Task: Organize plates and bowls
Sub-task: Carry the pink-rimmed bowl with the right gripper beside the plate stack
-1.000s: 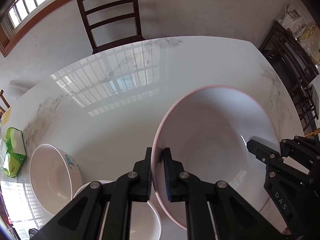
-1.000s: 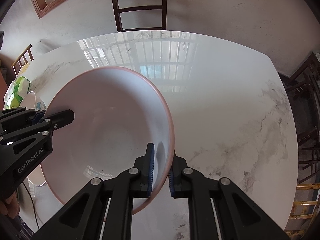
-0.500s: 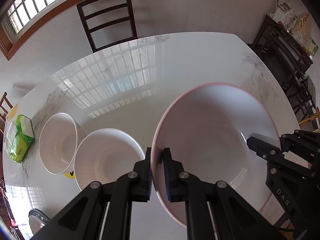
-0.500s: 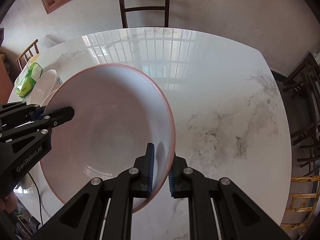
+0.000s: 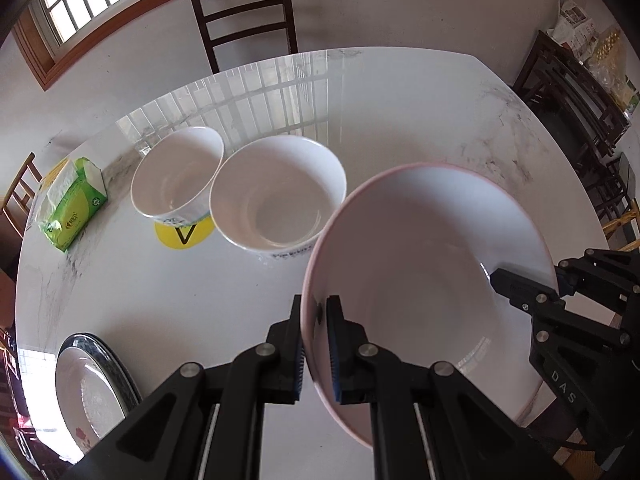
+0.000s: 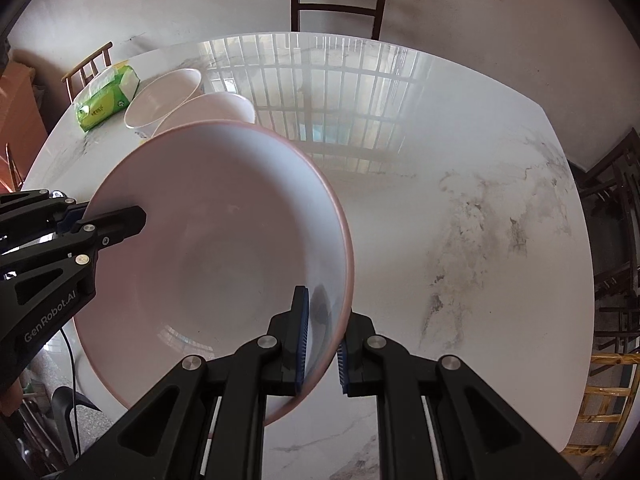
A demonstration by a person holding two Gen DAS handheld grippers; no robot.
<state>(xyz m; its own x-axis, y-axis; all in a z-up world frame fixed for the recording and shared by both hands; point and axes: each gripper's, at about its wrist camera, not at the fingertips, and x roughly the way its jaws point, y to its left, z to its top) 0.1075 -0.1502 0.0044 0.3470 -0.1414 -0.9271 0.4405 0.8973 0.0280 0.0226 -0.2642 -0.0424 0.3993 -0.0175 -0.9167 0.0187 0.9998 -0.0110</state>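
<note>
A large white bowl with a pink rim (image 5: 420, 264) is held above the marble table (image 5: 400, 112) by both grippers. My left gripper (image 5: 314, 344) is shut on its left rim. My right gripper (image 6: 322, 340) is shut on its right rim; the bowl (image 6: 216, 248) fills the left of that view. Two smaller white bowls (image 5: 178, 174) (image 5: 276, 192) stand side by side on the table, far left of the big bowl. A plate (image 5: 86, 392) lies on a metal tray at the near left edge.
A green tissue pack (image 5: 72, 204) lies at the table's left edge. A yellow sticker (image 5: 184, 232) sits by the small bowls. A dark chair (image 5: 244, 16) stands behind the table, dark furniture (image 5: 576, 92) to the right.
Both grippers have lifted the big bowl higher and drawn back. The two small bowls, sticker and plate have come into the left view.
</note>
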